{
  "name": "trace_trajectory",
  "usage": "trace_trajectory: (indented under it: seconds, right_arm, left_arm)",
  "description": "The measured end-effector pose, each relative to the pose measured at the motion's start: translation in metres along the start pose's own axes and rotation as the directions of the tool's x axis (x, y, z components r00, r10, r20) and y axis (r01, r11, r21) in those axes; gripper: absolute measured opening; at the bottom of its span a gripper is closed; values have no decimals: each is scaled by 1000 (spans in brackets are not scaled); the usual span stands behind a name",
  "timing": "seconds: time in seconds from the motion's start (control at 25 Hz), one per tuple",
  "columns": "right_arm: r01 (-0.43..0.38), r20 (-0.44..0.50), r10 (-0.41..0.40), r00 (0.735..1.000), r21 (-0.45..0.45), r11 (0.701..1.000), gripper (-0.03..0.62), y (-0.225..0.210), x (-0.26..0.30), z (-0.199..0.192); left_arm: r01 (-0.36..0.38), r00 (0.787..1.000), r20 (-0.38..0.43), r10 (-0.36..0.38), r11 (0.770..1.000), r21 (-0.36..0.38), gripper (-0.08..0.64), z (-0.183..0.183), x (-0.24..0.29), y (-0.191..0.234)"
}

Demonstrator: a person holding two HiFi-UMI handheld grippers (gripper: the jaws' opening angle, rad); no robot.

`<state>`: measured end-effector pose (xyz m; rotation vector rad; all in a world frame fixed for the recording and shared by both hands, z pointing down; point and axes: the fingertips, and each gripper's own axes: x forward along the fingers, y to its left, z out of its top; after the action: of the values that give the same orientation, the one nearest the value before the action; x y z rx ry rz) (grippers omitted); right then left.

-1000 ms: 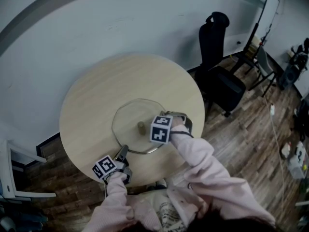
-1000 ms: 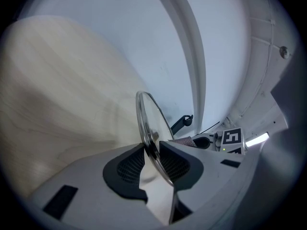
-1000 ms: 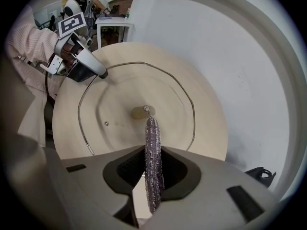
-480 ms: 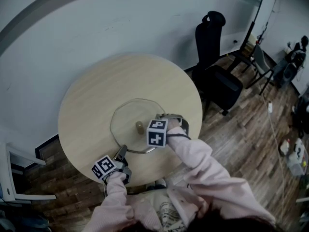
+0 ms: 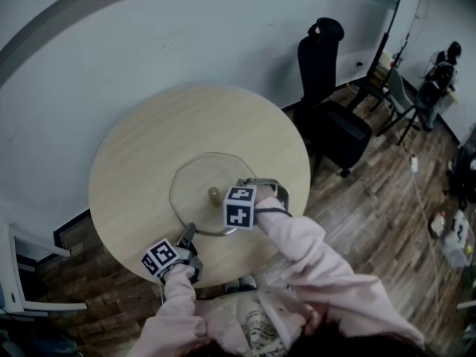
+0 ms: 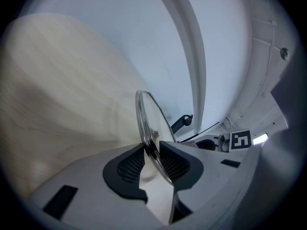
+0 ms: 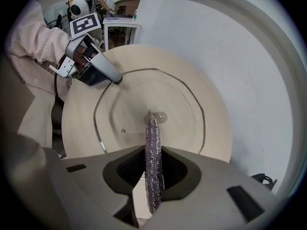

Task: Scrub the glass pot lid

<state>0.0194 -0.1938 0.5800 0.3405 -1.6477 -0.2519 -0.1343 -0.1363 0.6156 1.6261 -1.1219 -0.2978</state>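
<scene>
From my remote station I saw the glass pot lid (image 5: 195,178) lying near the middle of the round wooden table (image 5: 141,143), a little toward the operator's edge, with its knob (image 5: 214,195) at the centre. The left gripper (image 5: 188,232) reached in from the near-left side and its jaws were pinched on the lid's metal rim. In the left gripper view the rim (image 6: 147,121) ran edge-on straight between the two dark pads (image 6: 128,166) of that gripper (image 6: 152,158), which pressed on it from both sides.

The right gripper (image 5: 251,192) pointed steeply down over the lid's right half, just beside the knob. In the right gripper view its jaws (image 7: 153,170) were clamped on a thin, purplish-grey scrubbing pad (image 7: 153,150) held edge-on, and the pad's far tip sat at the lid's centre. I could not tell whether the pad actually touched the glass (image 7: 180,97). That view also showed the left gripper (image 7: 116,79) biting the rim on the far-left side, with a pink sleeve (image 7: 36,42) behind it.

A black office chair (image 5: 331,114) stood on the wood floor beyond the table's right side.
</scene>
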Motion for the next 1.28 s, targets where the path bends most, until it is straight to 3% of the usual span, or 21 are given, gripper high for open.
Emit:
trace_trajectory:
  seconds: [1.28]
  right_arm:
    - [-114, 83, 115, 990, -18, 993, 83, 54, -24, 37]
  left_arm:
    - [24, 1000, -14, -24, 1000, 0, 107, -1, 1, 0]
